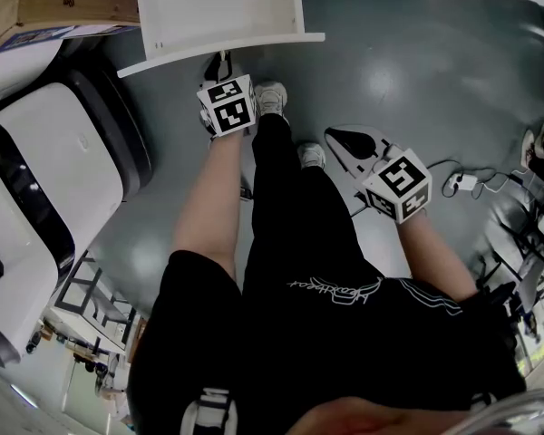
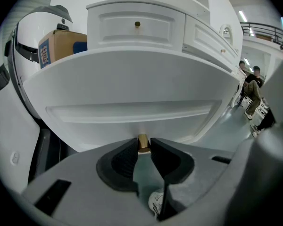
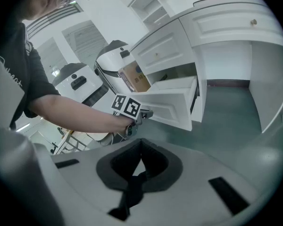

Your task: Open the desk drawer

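In the head view, you are standing over the white wooden desk drawer (image 1: 219, 7), which is sticking well out over the grey floor (image 1: 417, 71). Your left gripper (image 1: 219, 64) is reaching up to the drawer's front edge, while your right gripper (image 1: 343, 139) is hanging apart from it, beside your leg. The drawer is looking far out already, so I think that pulling much more could be sliding it all the way out and dropping it near your white shoes (image 1: 272, 98). In the left gripper view, the two black jaws are closing down to a small gap and squeezing the small round brass knob (image 2: 143, 142) at the bottom middle of the drawer front, with only their tips on it. That is a tiny hold, so a pull that is tilting down or off to one side could be making the knob slip out. In the right gripper view, the right gripper's jaws are pressing together with nothing between them. The open drawer is showing beyond them, with the left gripper at its front.
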